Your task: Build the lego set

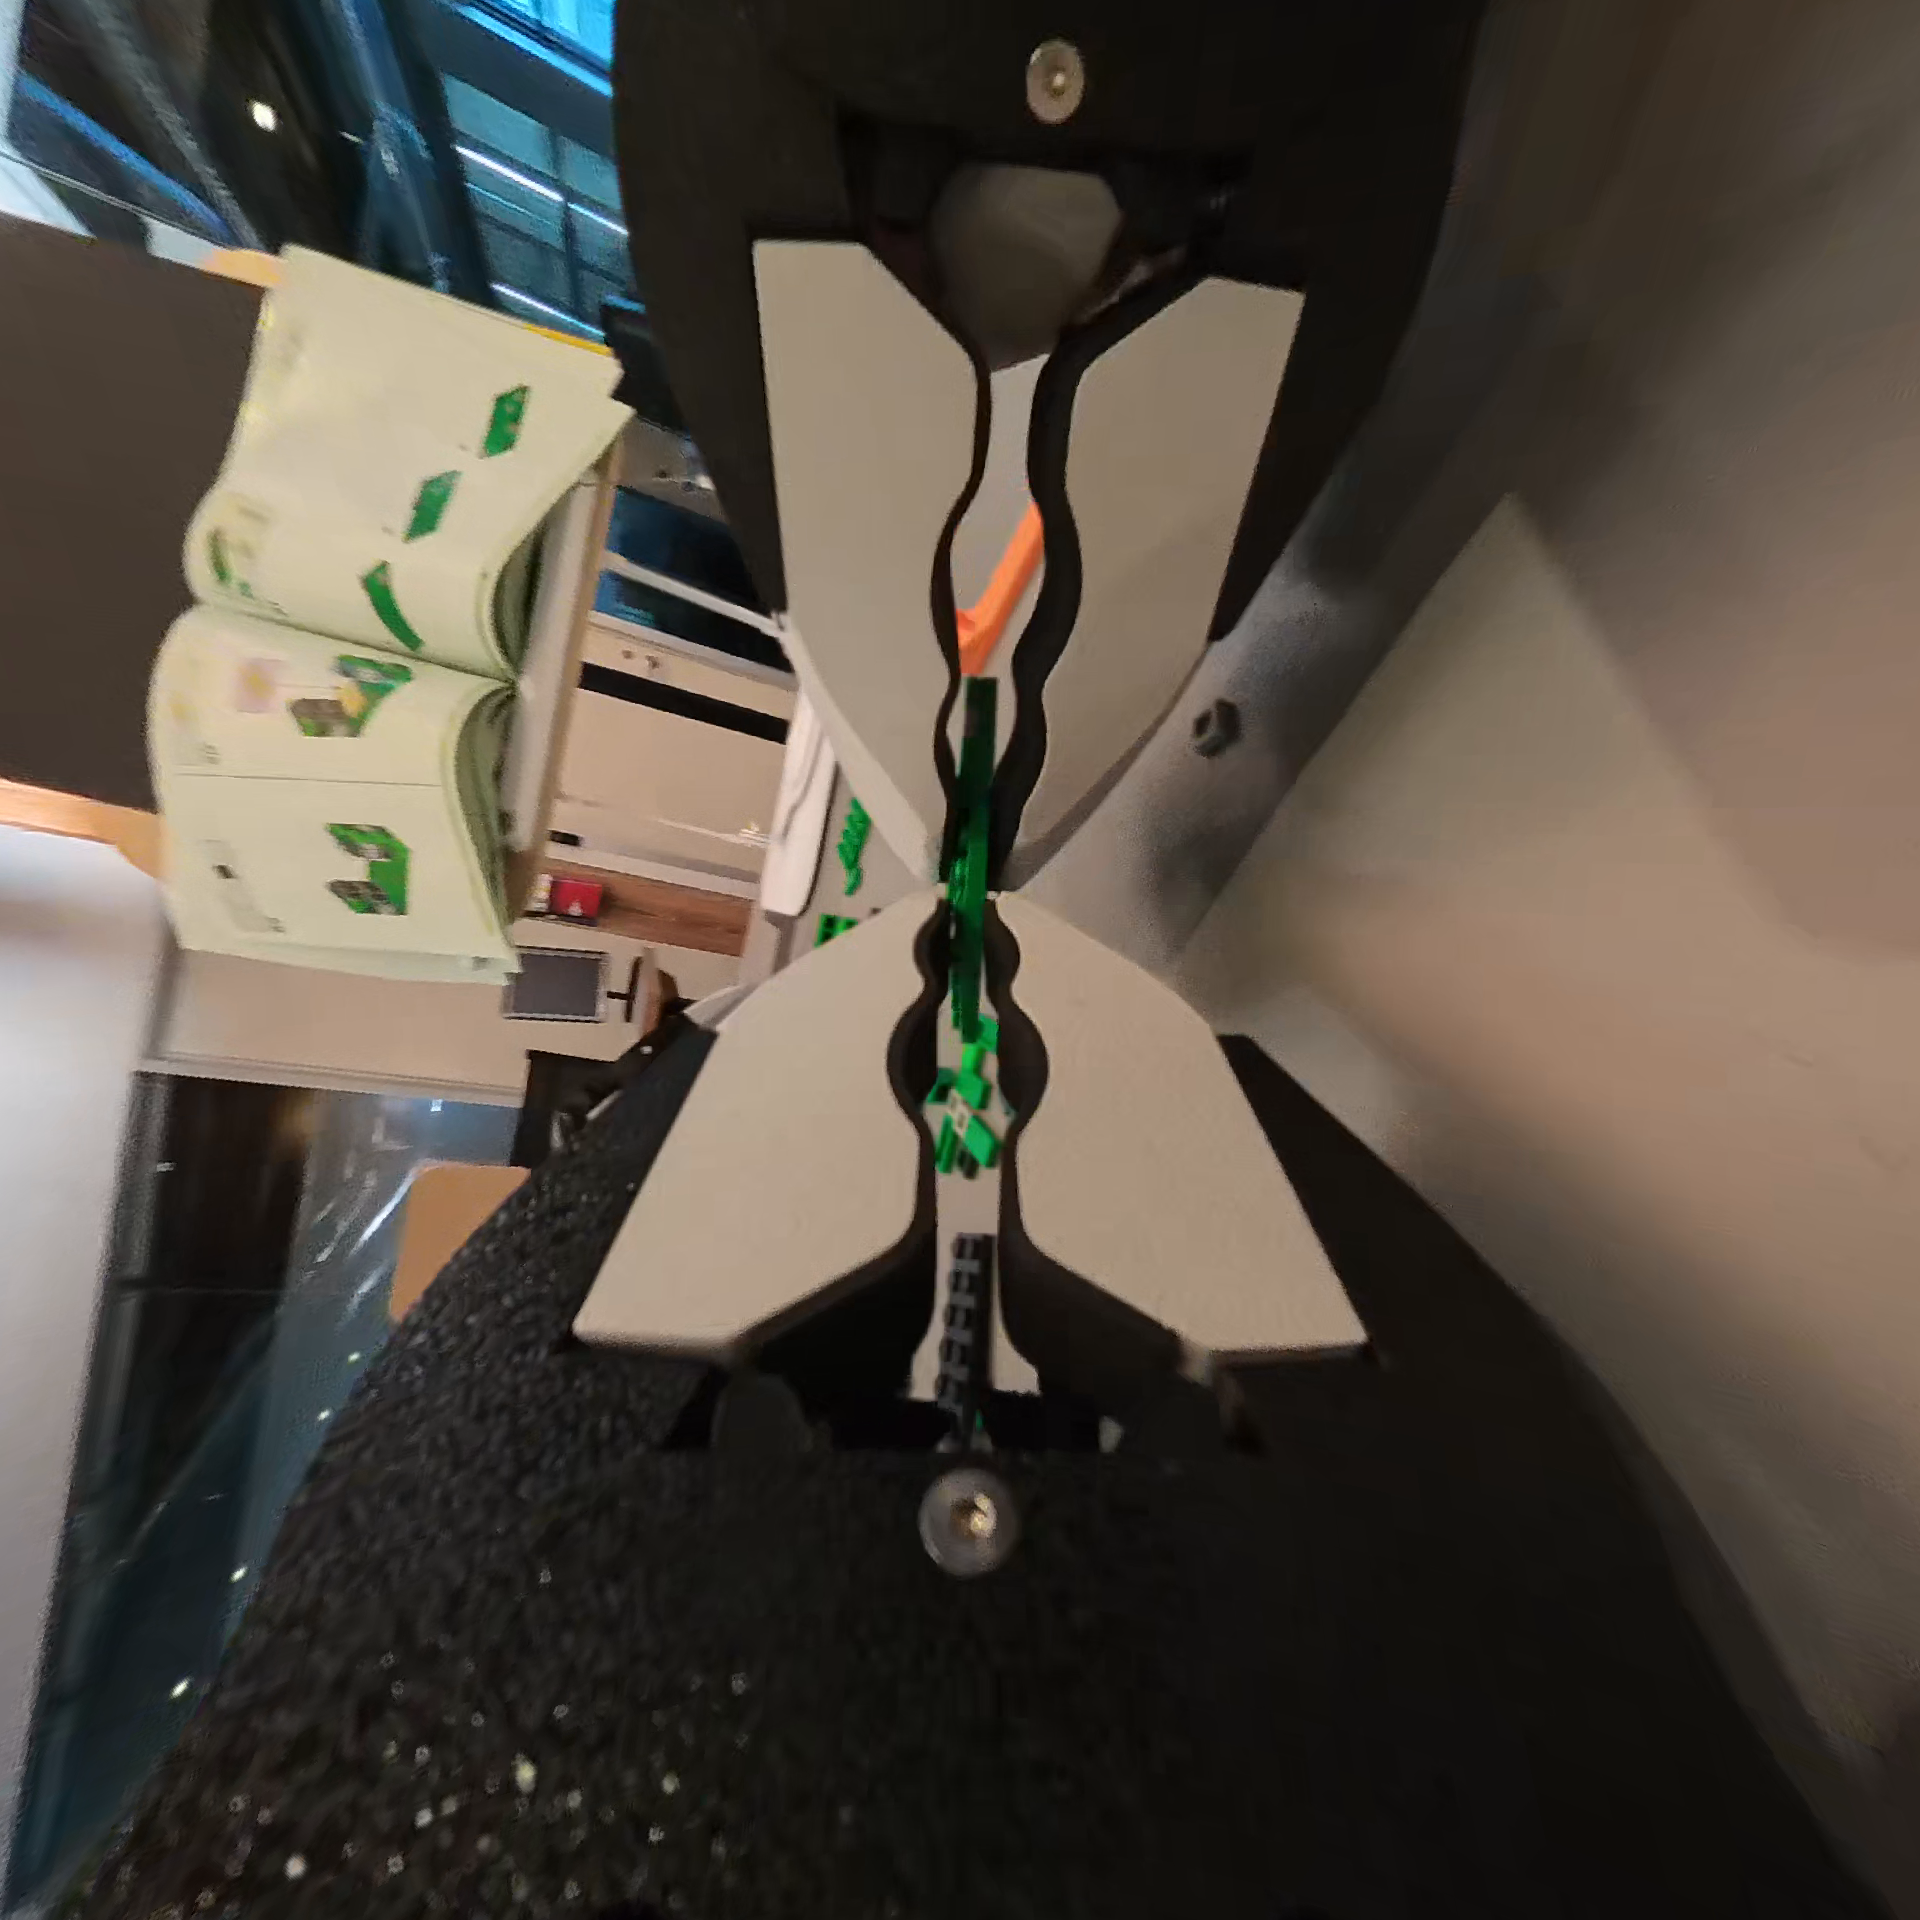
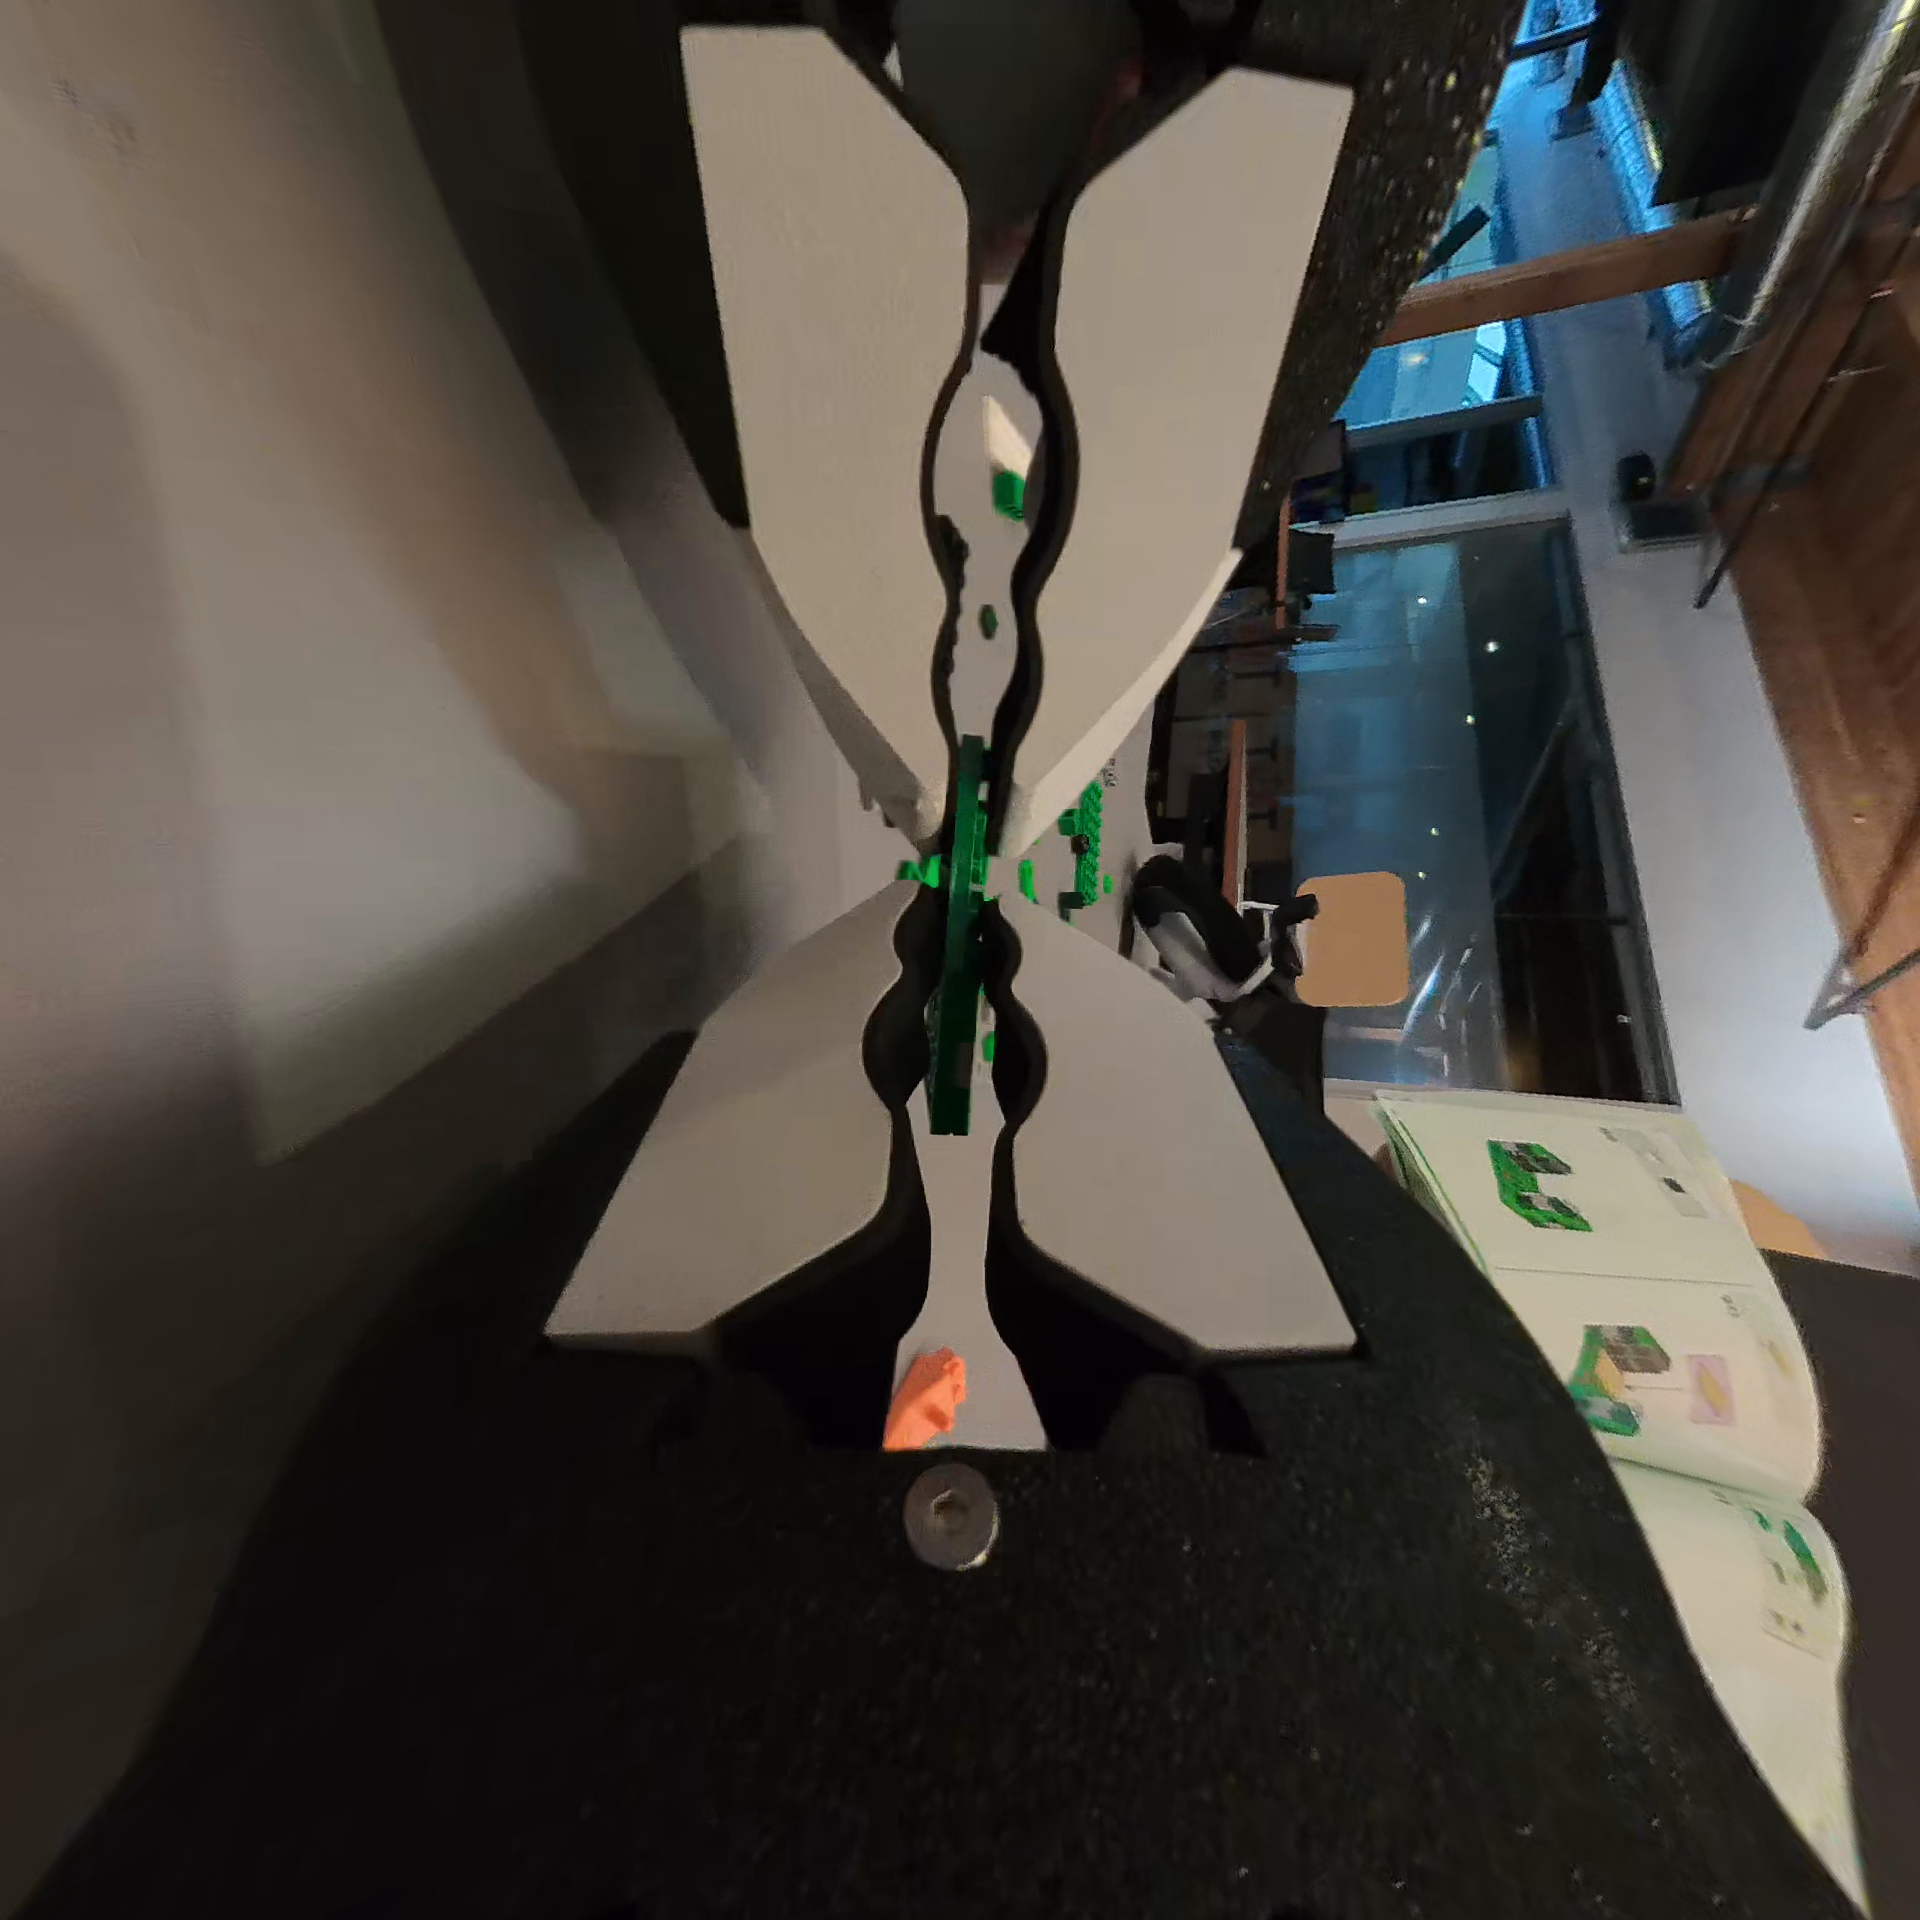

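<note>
A thin green lego plate assembly (image 1: 974, 805) is held edge-on between my two grippers, which face each other tip to tip. In the left wrist view my left gripper (image 1: 966, 912) comes from the bottom and is shut on the plate, and my right gripper (image 1: 969, 868) comes from the top, shut on the same plate. The right wrist view shows the plate (image 2: 958, 966) in my right gripper (image 2: 961, 916), with the left gripper (image 2: 966, 831) above it. Loose green bricks (image 1: 966, 1122) lie on the white table (image 1: 1558, 831) behind.
An open instruction booklet (image 1: 343, 675) stands propped at the back; it also shows in the right wrist view (image 2: 1621, 1299). A black studded strip (image 1: 966, 1309) and an orange piece (image 2: 925, 1403) lie on the table. More green pieces (image 2: 1086, 831) lie farther off.
</note>
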A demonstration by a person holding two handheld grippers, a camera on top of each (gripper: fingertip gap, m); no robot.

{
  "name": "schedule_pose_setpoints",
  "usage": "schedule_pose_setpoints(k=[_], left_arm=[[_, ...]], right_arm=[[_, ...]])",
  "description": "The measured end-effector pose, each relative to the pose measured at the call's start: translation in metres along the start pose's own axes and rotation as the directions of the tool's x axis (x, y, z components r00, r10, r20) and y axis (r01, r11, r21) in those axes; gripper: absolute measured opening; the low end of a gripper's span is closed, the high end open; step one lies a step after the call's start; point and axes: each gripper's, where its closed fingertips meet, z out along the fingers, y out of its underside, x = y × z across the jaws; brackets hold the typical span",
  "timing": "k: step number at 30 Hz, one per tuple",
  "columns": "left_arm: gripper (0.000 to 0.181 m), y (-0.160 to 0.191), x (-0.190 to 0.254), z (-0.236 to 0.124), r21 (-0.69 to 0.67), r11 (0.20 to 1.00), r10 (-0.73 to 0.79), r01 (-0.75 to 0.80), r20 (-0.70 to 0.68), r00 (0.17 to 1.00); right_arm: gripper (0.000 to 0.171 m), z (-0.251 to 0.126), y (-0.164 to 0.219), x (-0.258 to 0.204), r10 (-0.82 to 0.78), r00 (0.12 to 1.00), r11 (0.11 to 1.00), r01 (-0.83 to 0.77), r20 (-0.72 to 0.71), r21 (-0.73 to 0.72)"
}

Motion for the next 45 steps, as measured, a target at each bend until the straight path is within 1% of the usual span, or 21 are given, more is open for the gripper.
schedule_pose_setpoints(k=[2, 3, 5, 8, 12, 16, 20, 21, 22, 23, 25, 28, 32, 35, 37, 41, 45], left_arm=[[0.015, 0.001, -0.008, 0.001, -0.011, 1.000, 0.016, -0.016, 0.059, 0.998], [0.014, 0.003, -0.008, 0.001, -0.022, 0.999, 0.037, -0.036, 0.063, 0.997], [0.006, 0.000, -0.005, 0.001, -0.013, 0.996, 0.087, -0.087, 0.058, 0.994], [0.005, -0.005, -0.003, 0.000, -0.016, 0.981, 0.194, -0.193, 0.068, 0.979], [0.005, -0.011, 0.001, -0.001, -0.017, 0.960, 0.281, -0.281, 0.078, 0.956], [0.005, -0.013, 0.009, 0.001, -0.022, 0.949, 0.317, -0.316, 0.059, 0.947], [0.006, -0.016, 0.016, 0.002, -0.013, 0.943, 0.333, -0.332, 0.041, 0.942], [0.006, -0.016, 0.017, 0.002, -0.021, 0.942, 0.336, -0.335, 0.041, 0.941], [0.006, -0.016, 0.020, 0.002, -0.019, 0.954, 0.300, -0.299, 0.019, 0.954], [0.005, -0.015, 0.020, 0.002, -0.012, 0.966, 0.259, -0.259, 0.008, 0.966], [0.004, -0.014, 0.018, 0.001, -0.003, 0.973, 0.229, -0.229, 0.012, 0.973], [0.004, -0.013, 0.016, 0.001, -0.011, 0.978, 0.211, -0.211, 0.016, 0.977], [0.004, -0.013, 0.014, 0.000, -0.004, 0.984, 0.178, -0.178, 0.019, 0.984], [0.004, -0.013, 0.013, 0.000, -0.005, 0.985, 0.171, -0.171, 0.014, 0.985], [0.004, -0.015, 0.013, 0.000, 0.005, 0.983, 0.181, -0.181, 0.020, 0.983], [0.004, -0.018, 0.015, -0.001, 0.012, 0.978, 0.209, -0.210, 0.028, 0.977], [0.005, -0.019, 0.012, -0.002, 0.029, 0.986, 0.164, -0.165, 0.028, 0.986]], right_arm=[[0.007, -0.003, -0.003, 0.003, 0.007, 1.000, 1.000, -0.007, -0.003, 0.017], [0.007, -0.004, -0.004, 0.003, 0.011, 1.000, 1.000, -0.011, -0.006, 0.028], [0.007, -0.007, -0.006, 0.005, 0.007, 1.000, 0.999, -0.006, -0.015, 0.043], [0.007, -0.012, -0.009, 0.005, -0.001, 1.000, 0.997, 0.001, 0.000, 0.077], [0.010, -0.018, -0.011, 0.000, -0.006, 0.998, 0.994, -0.002, 0.070, 0.106], [0.010, -0.020, -0.009, -0.005, -0.062, 0.989, 0.995, 0.051, 0.136, 0.086], [0.009, -0.021, -0.006, -0.010, -0.026, 0.975, 0.996, 0.007, 0.220, 0.088], [0.010, -0.020, -0.005, -0.010, -0.010, 0.973, 0.997, -0.010, 0.230, 0.082], [0.011, -0.018, -0.004, -0.012, 0.019, 0.969, 0.996, -0.039, 0.248, 0.076], [0.012, -0.017, -0.004, -0.012, 0.048, 0.968, 0.994, -0.070, 0.248, 0.079], [0.013, -0.015, -0.003, -0.009, 0.078, 0.970, 0.992, -0.099, 0.229, 0.084], [0.013, -0.011, -0.001, -0.006, 0.057, 0.983, 0.993, -0.074, 0.172, 0.090], [0.012, -0.009, 0.001, -0.002, 0.073, 0.988, 0.991, -0.087, 0.135, 0.099], [0.017, -0.006, 0.002, 0.000, 0.056, 0.993, 0.993, -0.066, 0.101, 0.098], [0.020, -0.004, 0.003, -0.001, 0.053, 0.993, 0.994, -0.062, 0.105, 0.086], [0.013, -0.003, 0.004, -0.002, 0.034, 0.994, 0.995, -0.044, 0.105, 0.087], [0.009, -0.005, 0.003, 0.002, 0.001, 0.997, 0.997, -0.008, 0.080, 0.076]])
